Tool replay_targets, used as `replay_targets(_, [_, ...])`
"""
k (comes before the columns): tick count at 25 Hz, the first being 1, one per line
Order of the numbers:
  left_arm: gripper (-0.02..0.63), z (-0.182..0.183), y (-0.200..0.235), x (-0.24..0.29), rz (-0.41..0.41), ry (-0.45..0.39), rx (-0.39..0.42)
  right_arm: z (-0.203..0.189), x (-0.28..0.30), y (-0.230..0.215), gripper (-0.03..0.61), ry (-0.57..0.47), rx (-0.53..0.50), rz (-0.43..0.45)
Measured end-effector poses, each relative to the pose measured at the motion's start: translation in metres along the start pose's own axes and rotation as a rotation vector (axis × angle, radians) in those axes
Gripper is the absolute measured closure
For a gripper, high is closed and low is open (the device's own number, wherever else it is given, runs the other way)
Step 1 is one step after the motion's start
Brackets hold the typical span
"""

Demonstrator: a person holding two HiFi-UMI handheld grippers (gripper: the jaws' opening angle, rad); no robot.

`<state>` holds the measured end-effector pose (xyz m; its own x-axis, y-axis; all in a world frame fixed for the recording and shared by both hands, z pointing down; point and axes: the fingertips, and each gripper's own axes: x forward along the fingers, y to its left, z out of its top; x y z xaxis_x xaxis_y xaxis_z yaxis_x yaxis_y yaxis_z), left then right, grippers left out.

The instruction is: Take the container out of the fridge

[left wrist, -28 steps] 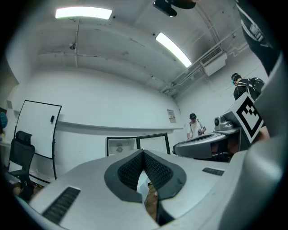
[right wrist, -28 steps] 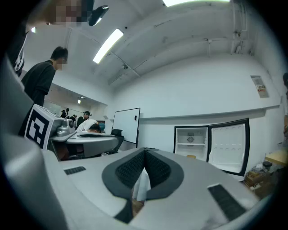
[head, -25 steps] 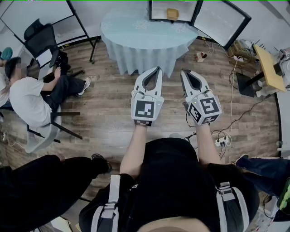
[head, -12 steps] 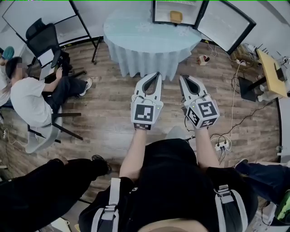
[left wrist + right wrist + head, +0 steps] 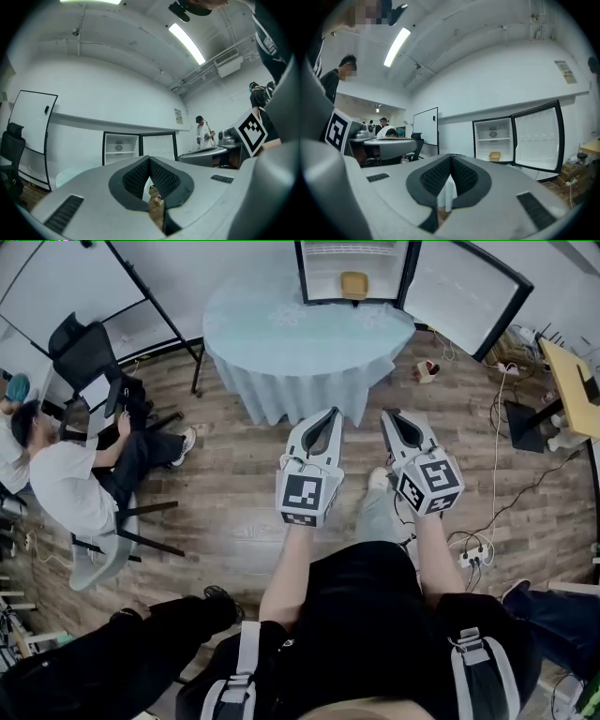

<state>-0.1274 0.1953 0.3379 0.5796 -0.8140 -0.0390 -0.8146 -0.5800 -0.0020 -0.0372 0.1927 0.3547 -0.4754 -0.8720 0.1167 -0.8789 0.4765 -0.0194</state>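
1. Container [image 5: 353, 284] and grippers were well apart. Nearest the camera, on the near side of the round table [image 5: 300, 334], the person's 2 forearms reached forward over the wooden floor.
2. The left gripper [image 5: 334, 412] pointed toward the table and stopped short of its hanging cloth. Its 2 fingers were pressed together tip to tip, with nothing between them.
3. The right gripper [image 5: 386, 414] hung just beside the left one, on the same near side of the table. Its 2 fingers were likewise closed on each other and held nothing.
4. A seated person [image 5: 66, 486] in a white shirt sat on a chair to the left of the table, well apart from it.
5. The table wore a pale blue cloth that fell toward the floor.
6. The fridge [image 5: 303, 273] stood at the table's far edge. Its door [image 5: 464, 287] was swung wide open to the right, showing a white interior.
7. The container, small and yellowish, sat inside the fridge in the lower compartment, beneath 1 shelf, beyond the table's far edge. Neither gripper touched it.
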Motion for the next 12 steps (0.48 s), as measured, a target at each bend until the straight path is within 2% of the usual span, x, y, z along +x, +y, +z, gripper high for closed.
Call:
replay_targets(2, [0.601, -0.009, 0.009, 0.035, 0.015, 0.036, -0.026, 0.007, 0.022, -0.036, 0.577, 0.02, -0.011, -0.01])
replay_targets(4, [0.601, -0.001, 0.018, 0.068, 0.009, 0.032, -0.009, 0.034, 0.044, -0.061, 0.577, -0.022, -0.057, 0.0])
replay_targets(7, [0.601, 0.002, 0.026, 0.092, 0.057, 0.007, -0.022, 0.06, 0.071, -0.079, 0.577, -0.082, -0.099, 0.081])
replay_targets(12, [0.601, -0.033, 0.043, 0.136, 0.159, 0.04, -0.048, 0.071, 0.099, -0.103, 0.577, -0.194, -0.085, 0.179])
